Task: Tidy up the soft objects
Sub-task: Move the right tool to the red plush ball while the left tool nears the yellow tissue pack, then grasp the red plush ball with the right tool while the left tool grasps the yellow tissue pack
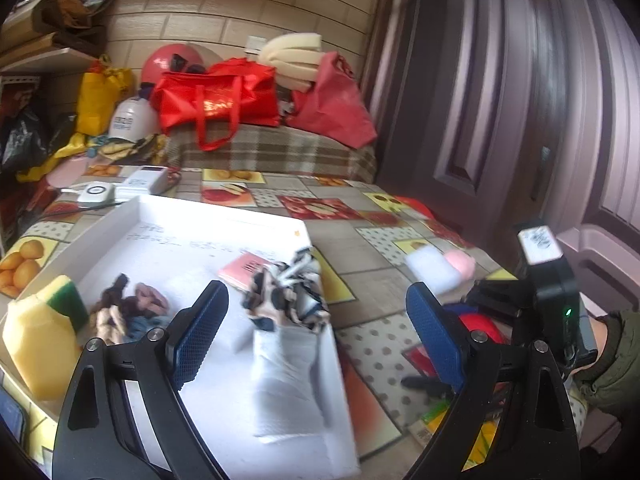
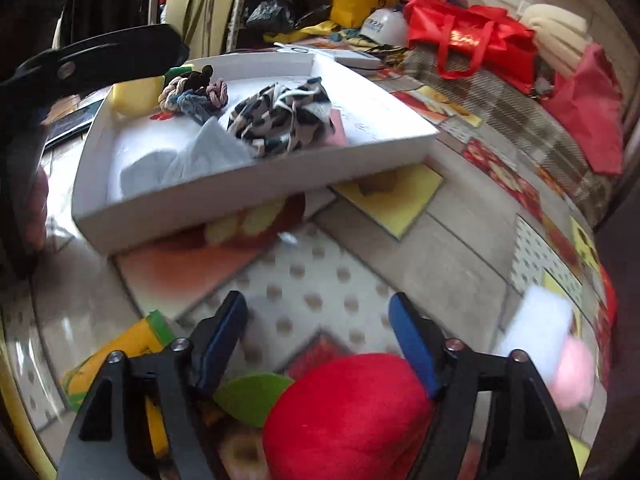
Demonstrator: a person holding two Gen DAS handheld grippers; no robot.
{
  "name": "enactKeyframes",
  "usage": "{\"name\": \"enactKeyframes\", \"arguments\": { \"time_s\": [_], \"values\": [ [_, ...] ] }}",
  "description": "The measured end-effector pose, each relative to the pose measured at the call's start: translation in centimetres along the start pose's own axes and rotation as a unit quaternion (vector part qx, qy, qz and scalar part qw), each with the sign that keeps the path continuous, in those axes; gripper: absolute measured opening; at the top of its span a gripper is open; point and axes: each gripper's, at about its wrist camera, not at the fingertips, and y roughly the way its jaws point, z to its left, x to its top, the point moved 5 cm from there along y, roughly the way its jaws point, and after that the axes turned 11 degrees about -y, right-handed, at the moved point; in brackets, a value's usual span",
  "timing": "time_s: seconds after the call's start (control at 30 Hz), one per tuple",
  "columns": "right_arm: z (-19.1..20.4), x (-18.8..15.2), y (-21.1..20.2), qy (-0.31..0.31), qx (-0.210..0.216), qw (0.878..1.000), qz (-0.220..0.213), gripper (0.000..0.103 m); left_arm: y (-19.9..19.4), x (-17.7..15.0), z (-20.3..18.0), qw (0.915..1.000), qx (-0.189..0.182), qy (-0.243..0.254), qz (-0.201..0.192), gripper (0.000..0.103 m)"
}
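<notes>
Soft objects lie in a white tray (image 1: 224,216) at the left centre of the left wrist view — a leopard-print cloth (image 1: 286,296), a grey-white towel (image 1: 288,380), knotted hair ties (image 1: 128,308) and a yellow sponge (image 1: 38,340). Left gripper (image 1: 316,332) hangs over the tray, jaws wide apart and holding nothing. In the right wrist view, the right gripper (image 2: 318,342) is open too — a red plush apple (image 2: 348,416) sits at the bottom centre, just under its jaws, not pinched.

Left gripper (image 1: 316,320) gapes above white tray (image 1: 224,212); patterned cloth (image 1: 288,292) lies inside.
</notes>
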Motion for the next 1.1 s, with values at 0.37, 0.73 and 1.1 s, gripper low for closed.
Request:
{"name": "enactKeyframes", "arguments": {
  "time_s": [0.37, 0.73, 1.1],
  "values": [
    [-7.3, -5.3, -5.5, 0.264, 0.009, 0.960, -0.086, 0.079, -0.7, -5.7, -8.2, 0.9798, -0.101, 0.065, 0.160, 0.091],
    [-2.4, -3.3, -3.5, 0.205, 0.050, 0.976, -0.047, 0.079, 1.7, -10.0, -10.5, 0.9560, -0.044, 0.135, 0.257, 0.091],
    [-4.5, -6.4, -4.8, 0.260, 0.020, 0.965, -0.039, 0.065, 2.6, -10.5, -9.2, 0.9552, 0.000, 0.113, 0.273, 0.091]
  ]
}}
